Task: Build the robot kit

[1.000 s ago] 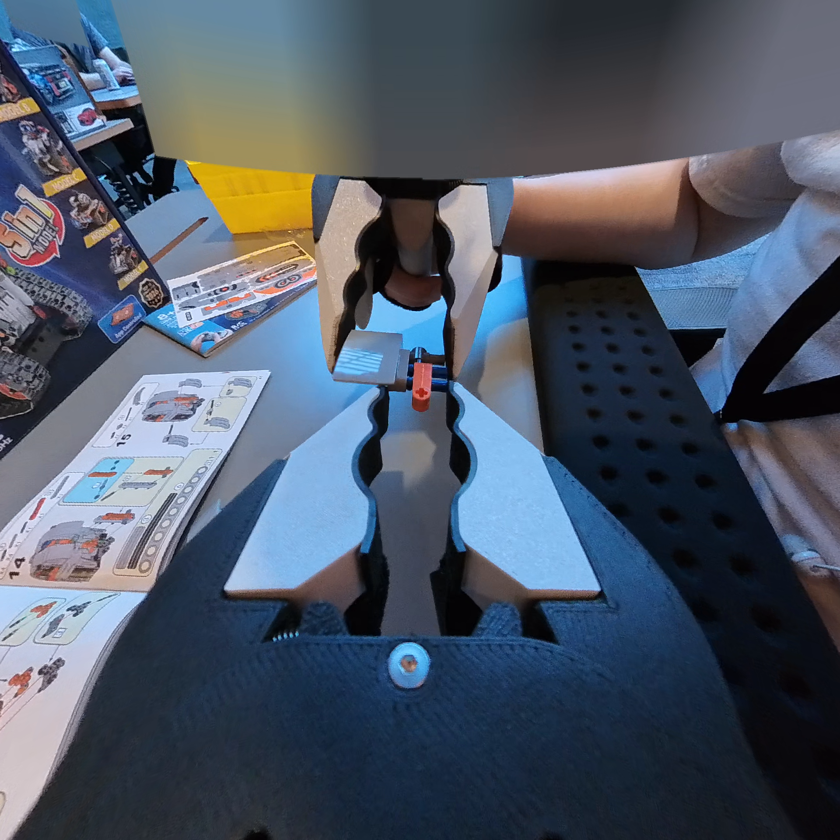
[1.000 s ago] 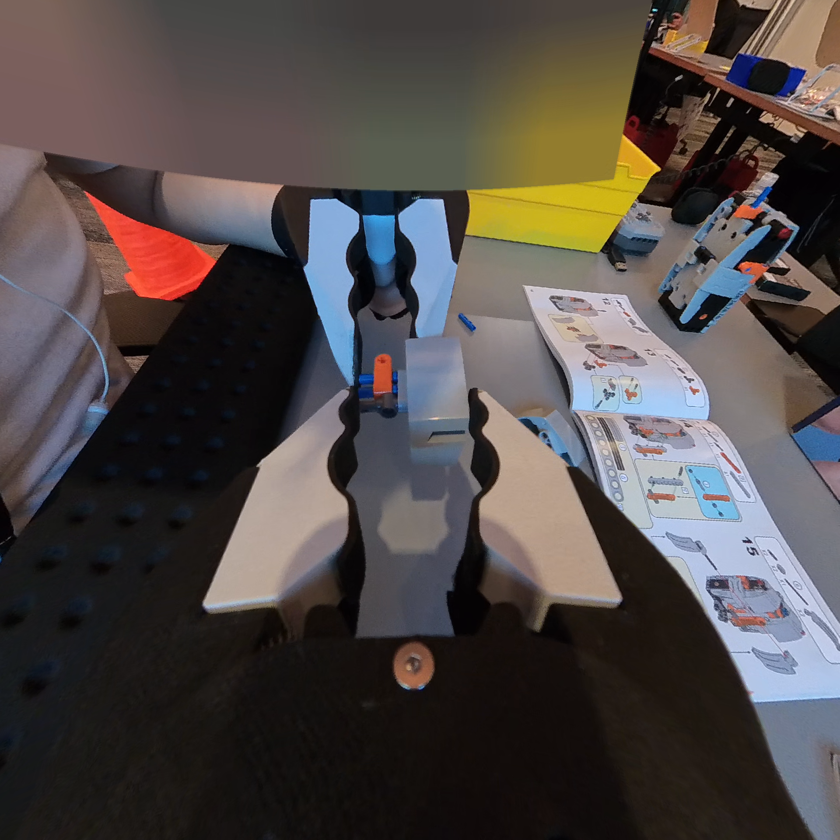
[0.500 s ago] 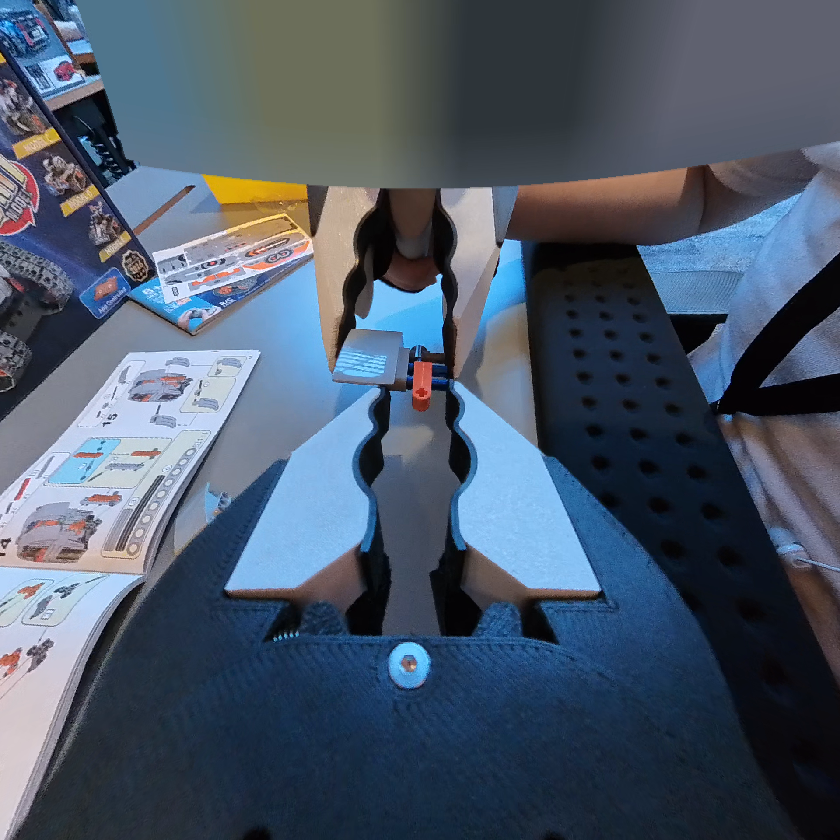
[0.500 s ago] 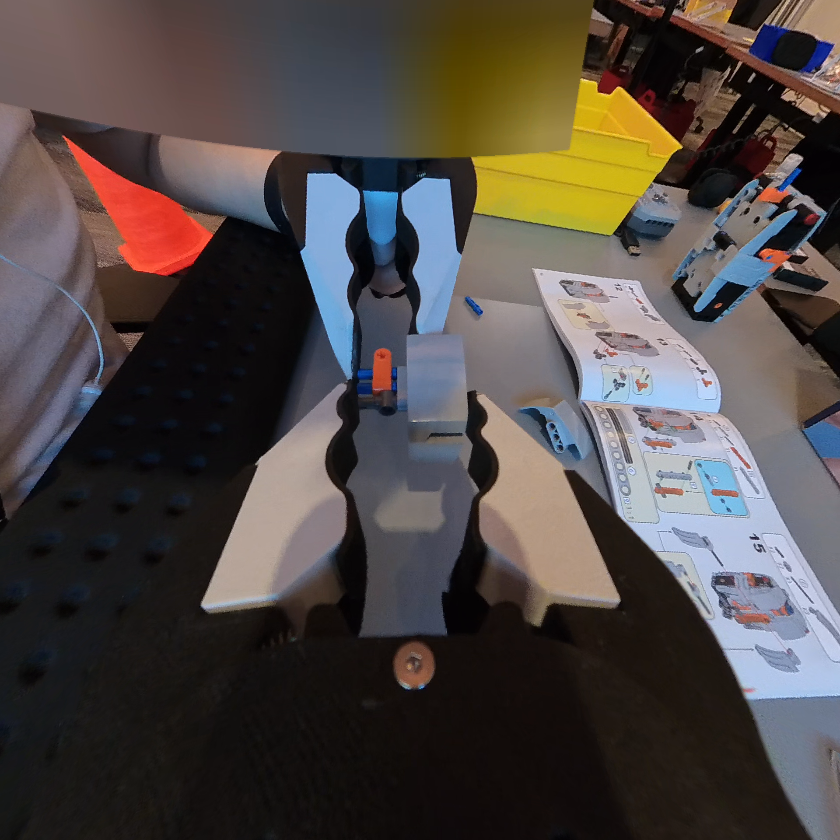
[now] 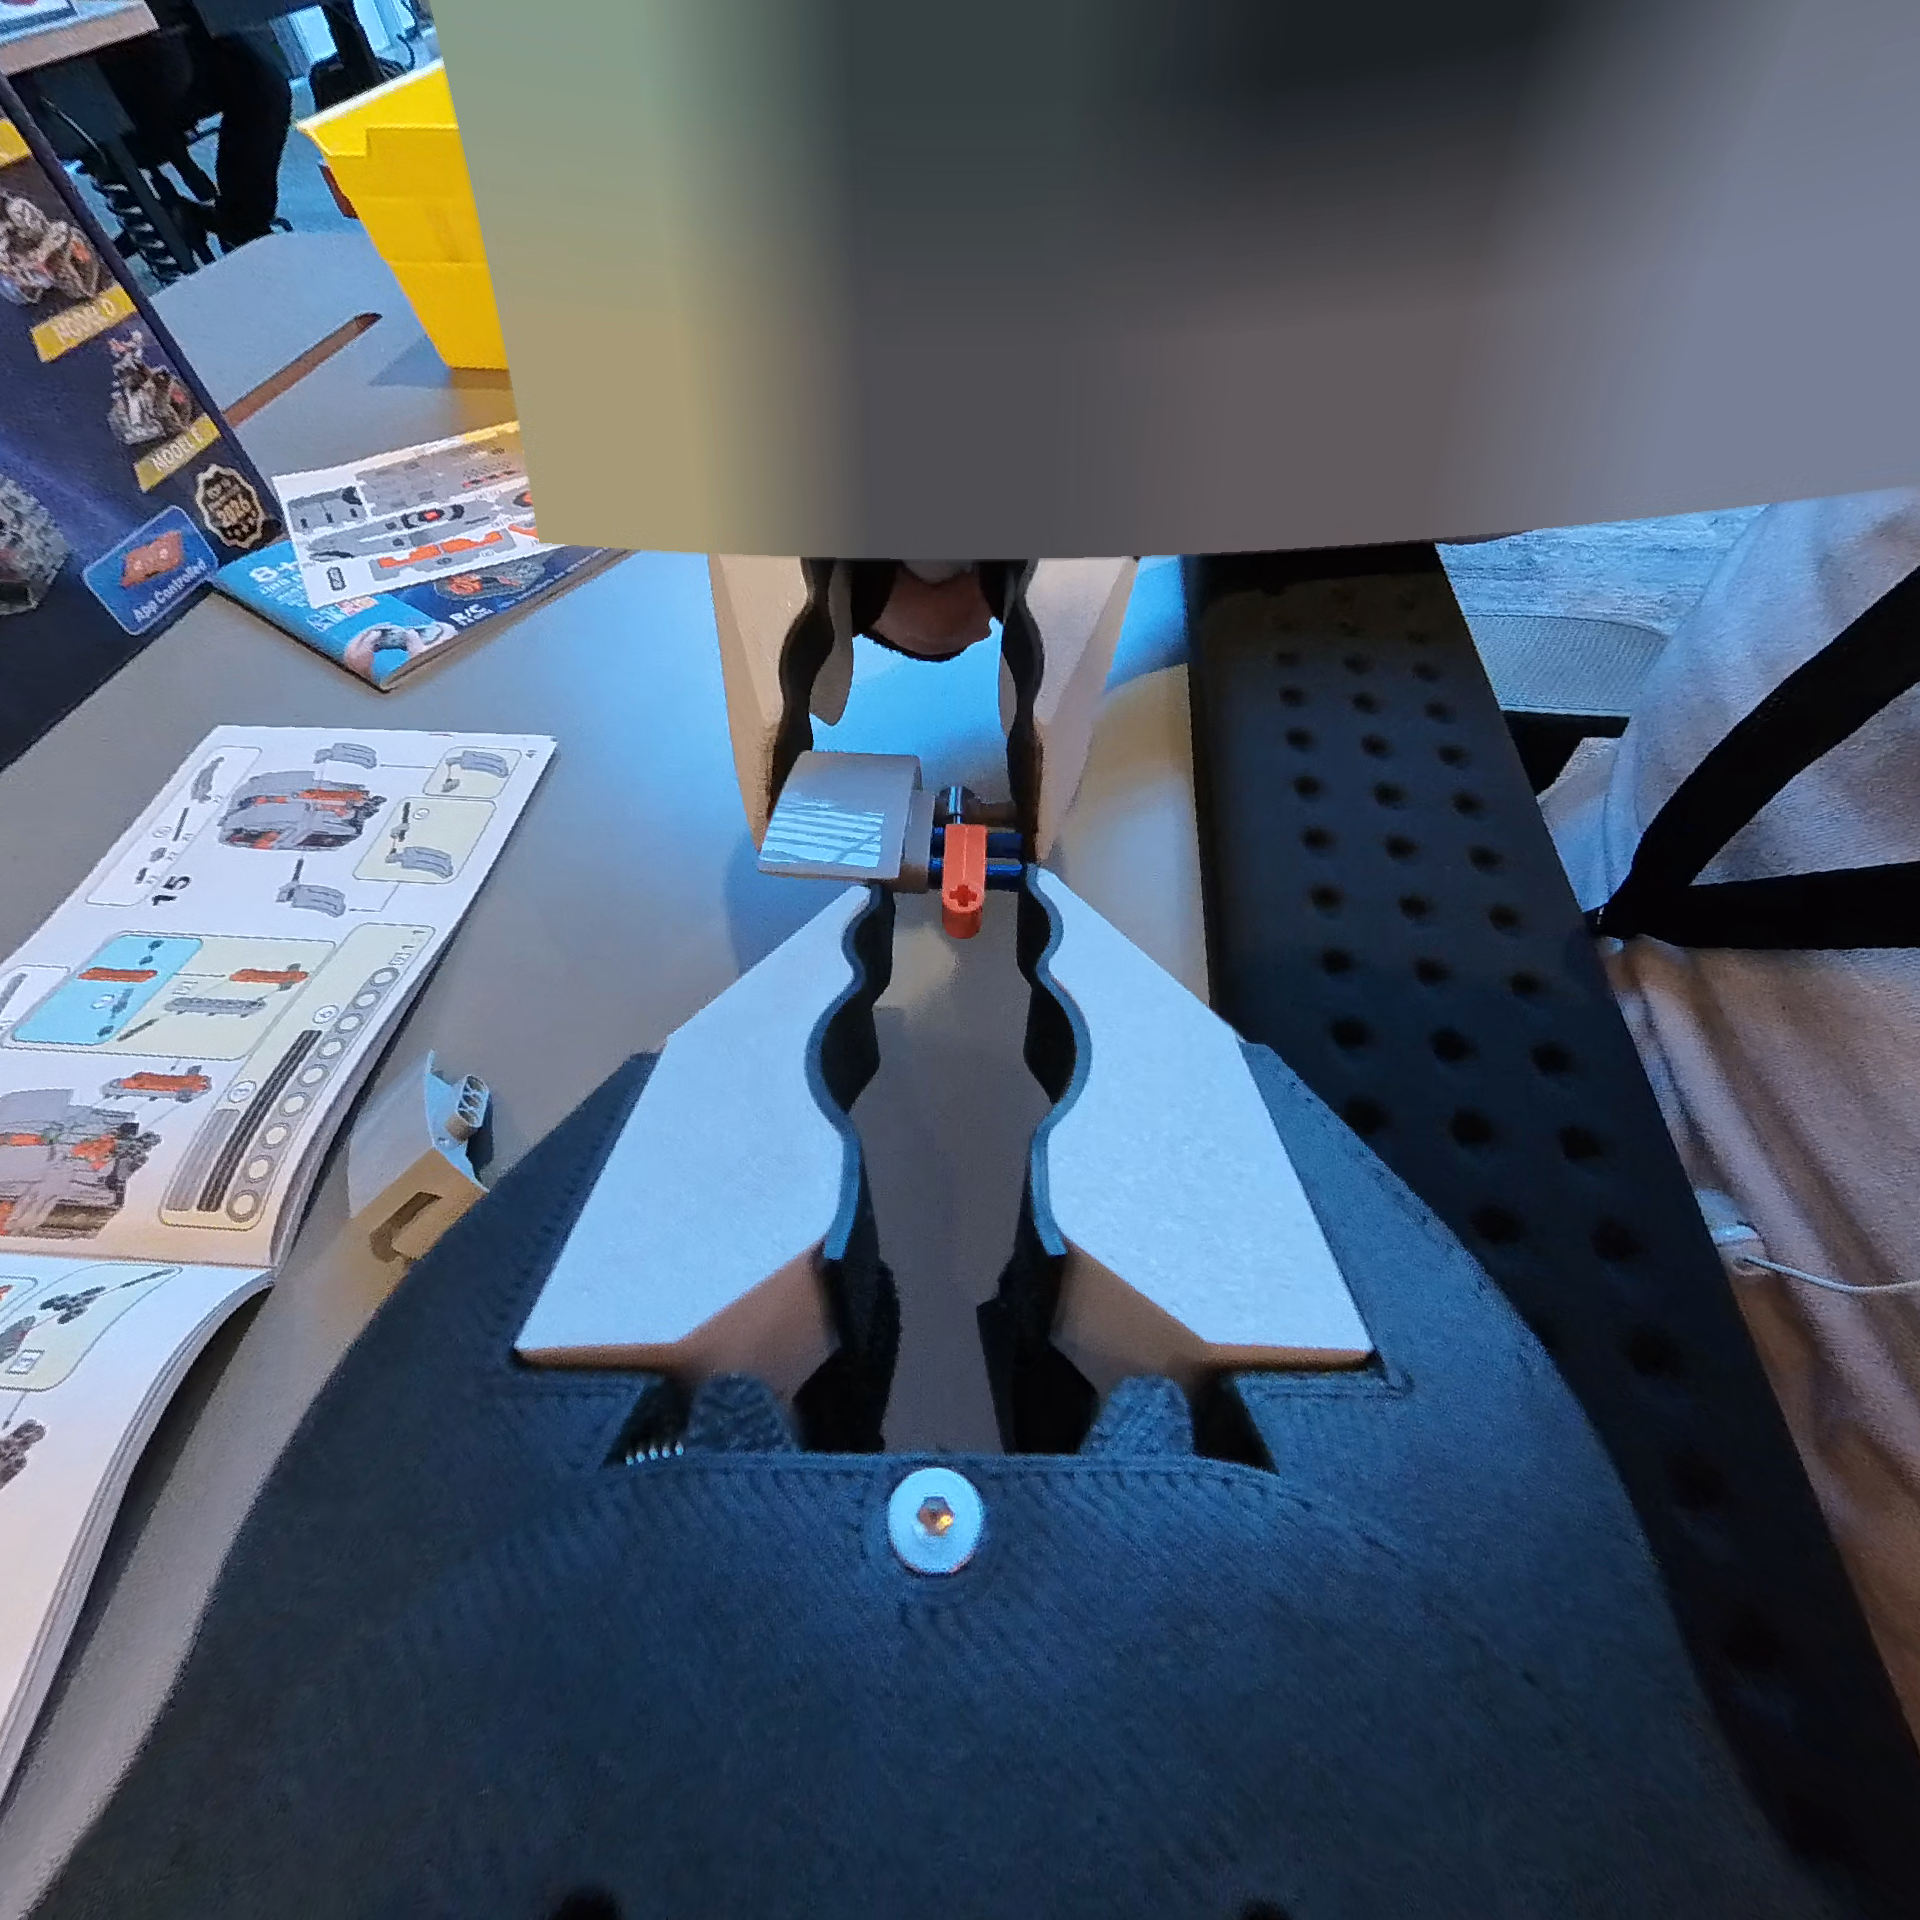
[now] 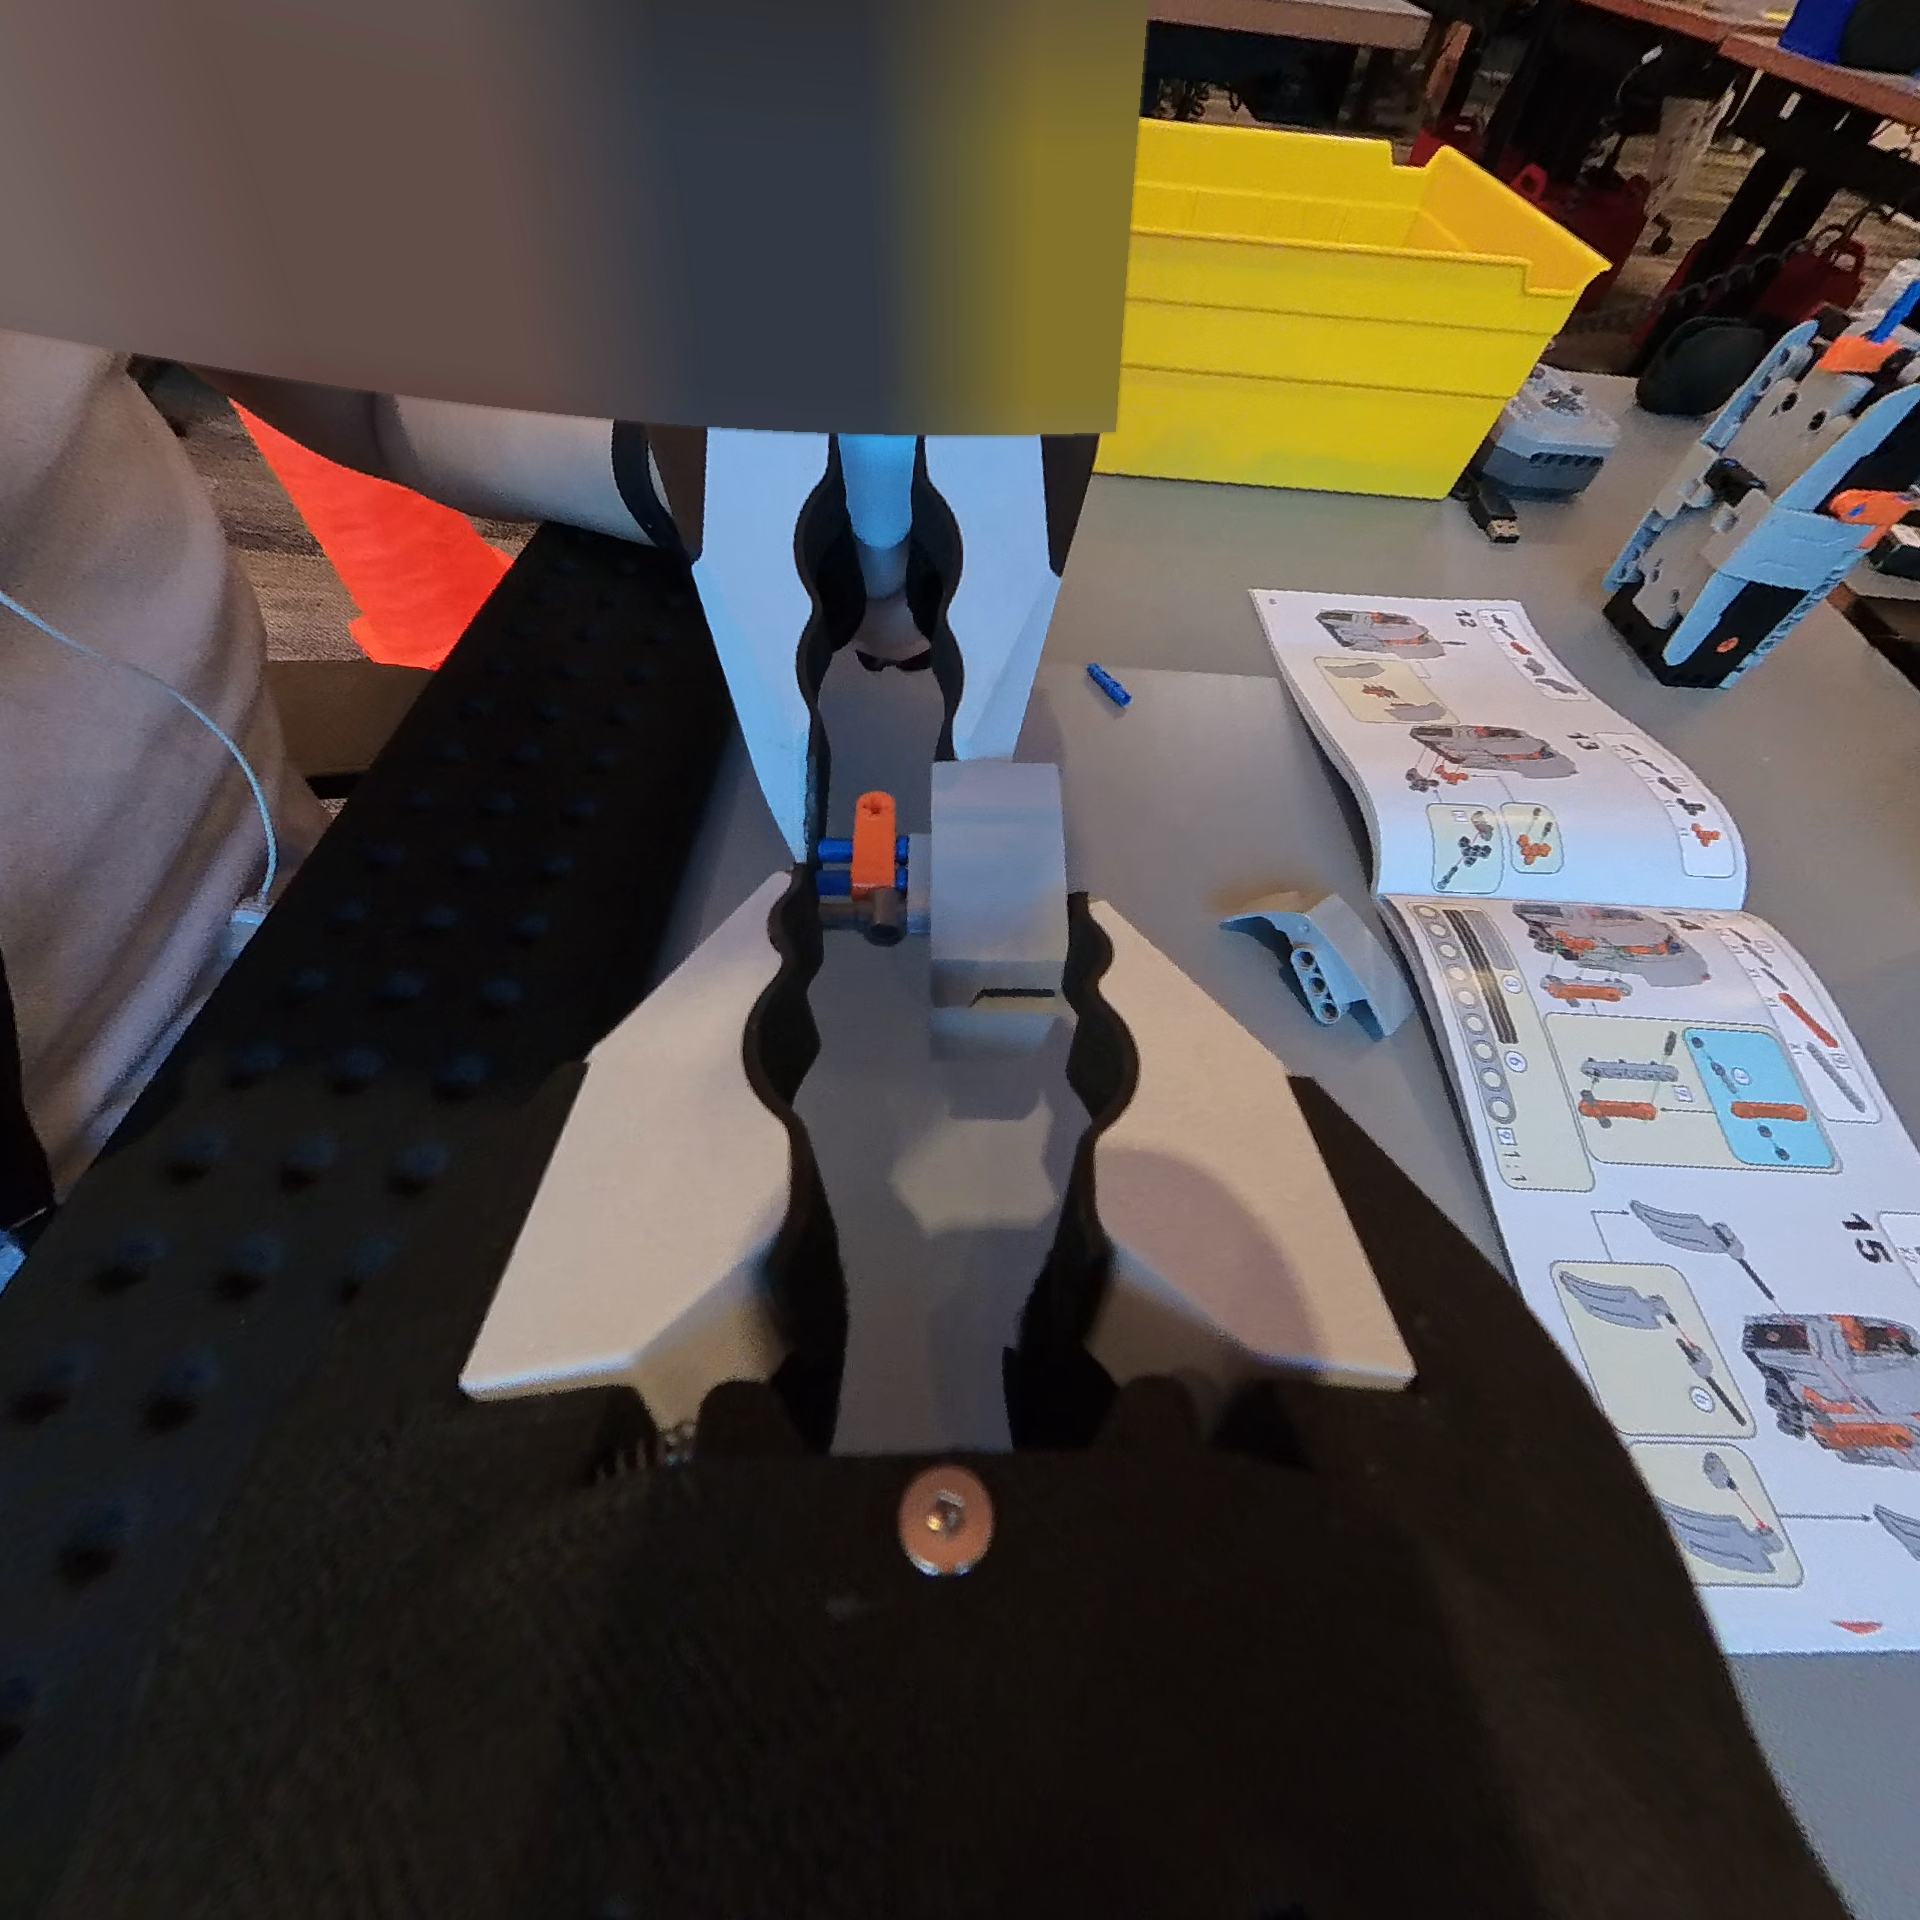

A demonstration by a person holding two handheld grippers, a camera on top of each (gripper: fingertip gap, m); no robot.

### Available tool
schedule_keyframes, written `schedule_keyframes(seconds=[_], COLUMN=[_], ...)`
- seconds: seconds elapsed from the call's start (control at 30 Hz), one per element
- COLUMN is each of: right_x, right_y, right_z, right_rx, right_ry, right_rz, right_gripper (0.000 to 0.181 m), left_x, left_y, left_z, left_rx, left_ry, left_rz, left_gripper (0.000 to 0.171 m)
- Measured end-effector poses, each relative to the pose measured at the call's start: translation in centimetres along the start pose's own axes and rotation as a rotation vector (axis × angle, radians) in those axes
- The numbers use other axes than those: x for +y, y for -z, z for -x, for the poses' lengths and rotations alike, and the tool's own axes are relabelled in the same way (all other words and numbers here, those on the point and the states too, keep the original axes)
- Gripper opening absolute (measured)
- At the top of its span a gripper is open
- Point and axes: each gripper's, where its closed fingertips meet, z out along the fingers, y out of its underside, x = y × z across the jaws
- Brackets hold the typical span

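Fingertips of the right gripper (image 6: 940, 904) are seemingly clamping a grey curved plastic panel (image 6: 995, 883) carrying blue pins (image 6: 831, 854) and an orange connector (image 6: 873, 847), its long axis lying crosswise. The left gripper (image 5: 956, 899), jaws apart, is facing it tip to tip, straddling that connector.

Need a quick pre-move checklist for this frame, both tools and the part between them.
1. right tool gripping the grey panel: ok, the panel sits between its tips, off the table.
2. left tool gripping: cannot tell, contact is hidden.
3. orange connector on the blue pins: ok.
4. Pins fully seated in the panel: cannot tell.
5. spare grey piece clear of both tools: ok.
6. manual open: ok.
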Motion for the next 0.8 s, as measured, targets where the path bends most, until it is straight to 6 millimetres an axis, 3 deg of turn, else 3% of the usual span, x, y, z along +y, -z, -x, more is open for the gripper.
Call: schedule_keyframes(seconds=[0.2, 0.4, 0.5, 0.6, 0.67, 0.8], right_x=[-0.8, 0.1, 0.2, 0.7, 1.4, 2.1], right_y=[0.3, 0.1, 0.2, 0.0, -0.4, -1.1], right_z=[-0.4, -0.3, -0.5, -0.2, 0.1, 0.4], right_rx=[0.037, 0.041, 0.038, 0.013, -0.001, -0.025], right_ry=[0.056, 0.098, 0.083, 0.072, 0.075, 0.060], right_rz=[-0.059, -0.011, -0.014, 0.014, 0.047, 0.059], right_gripper=[0.048, 0.048, 0.048, 0.048, 0.048, 0.048], left_x=[-0.5, 0.9, 2.0, 0.8, 0.3, 2.3], left_y=[0.1, 0.0, 0.4, 0.8, 0.8, -0.3], left_z=[0.4, 0.7, 2.0, 1.9, 1.8, 1.0], left_rx=[-0.045, -0.036, -0.078, -0.095, -0.115, -0.060], left_ry=[-0.074, -0.069, -0.033, -0.058, -0.089, -0.101], left_rz=[-0.053, 0.009, 0.052, -0.016, -0.033, 0.071], left_gripper=[0.024, 0.024, 0.045, 0.052, 0.046, 0.048])
